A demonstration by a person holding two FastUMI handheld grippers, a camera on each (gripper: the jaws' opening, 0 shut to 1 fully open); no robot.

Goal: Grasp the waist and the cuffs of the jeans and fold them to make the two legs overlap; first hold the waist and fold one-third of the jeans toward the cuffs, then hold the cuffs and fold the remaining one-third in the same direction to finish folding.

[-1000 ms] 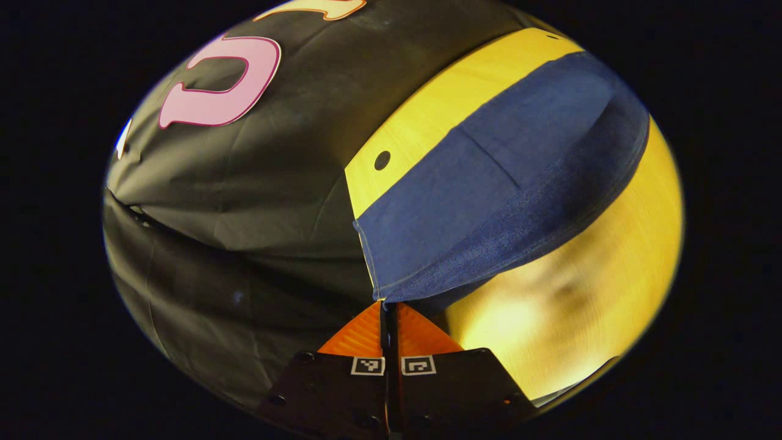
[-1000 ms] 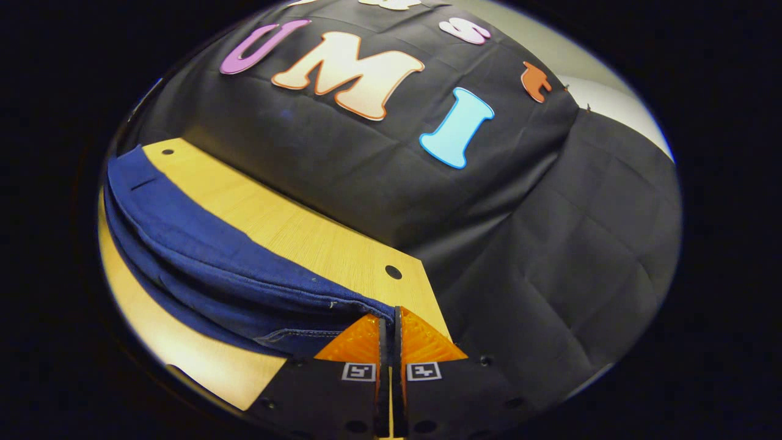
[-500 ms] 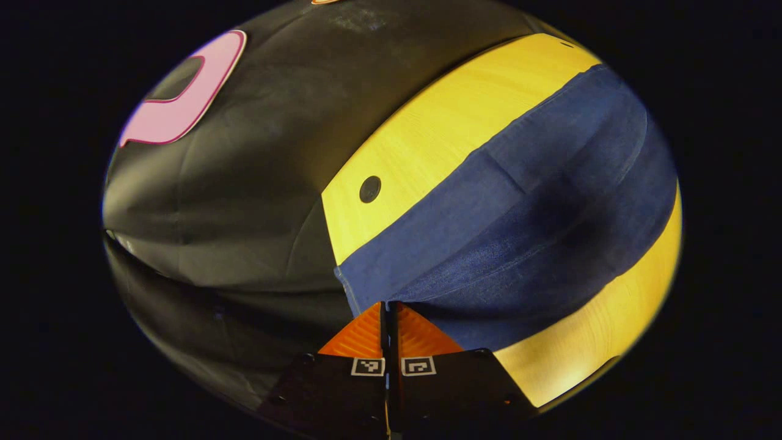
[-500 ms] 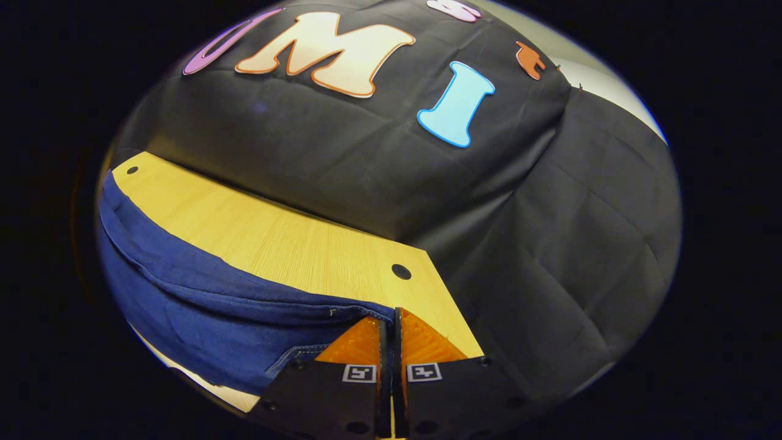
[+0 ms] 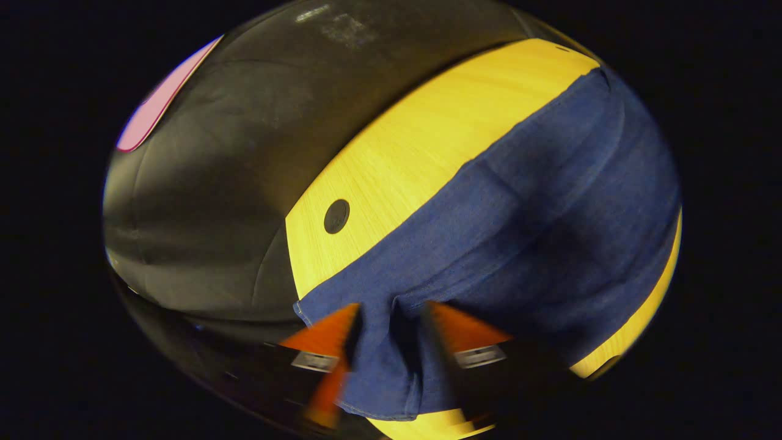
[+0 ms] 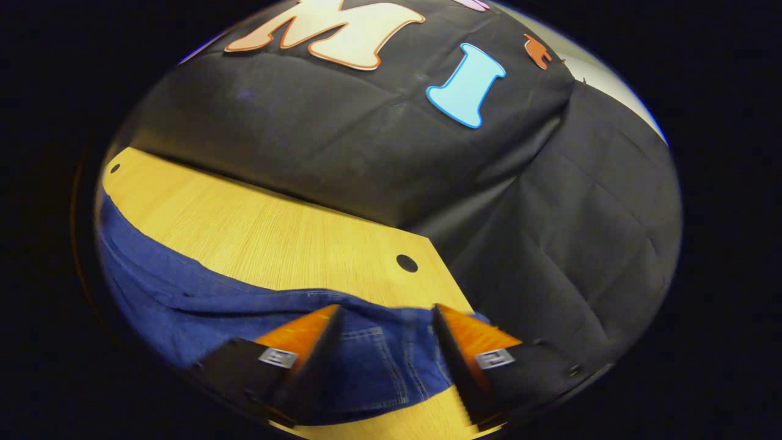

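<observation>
Both claws stand spread wide over the blue jeans [image 5: 489, 244] on the yellow wooden counter [image 5: 397, 153], gripping nothing. In the left gripper view, the left claw [image 5: 391, 318] has denim lying between and beyond its orange fingers [image 5: 324, 333]. In the right gripper view, the right claw [image 6: 385, 324] frames a stitched part of the jeans [image 6: 366, 360], counter [image 6: 275, 232] just ahead.

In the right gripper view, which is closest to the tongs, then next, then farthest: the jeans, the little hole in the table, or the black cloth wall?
1. Blue denim jeans, lying between the open right tongs.
2. Small round dark hole in the yellow wooden table, just ahead, slightly right.
3. Black cloth wall, behind the table.
</observation>
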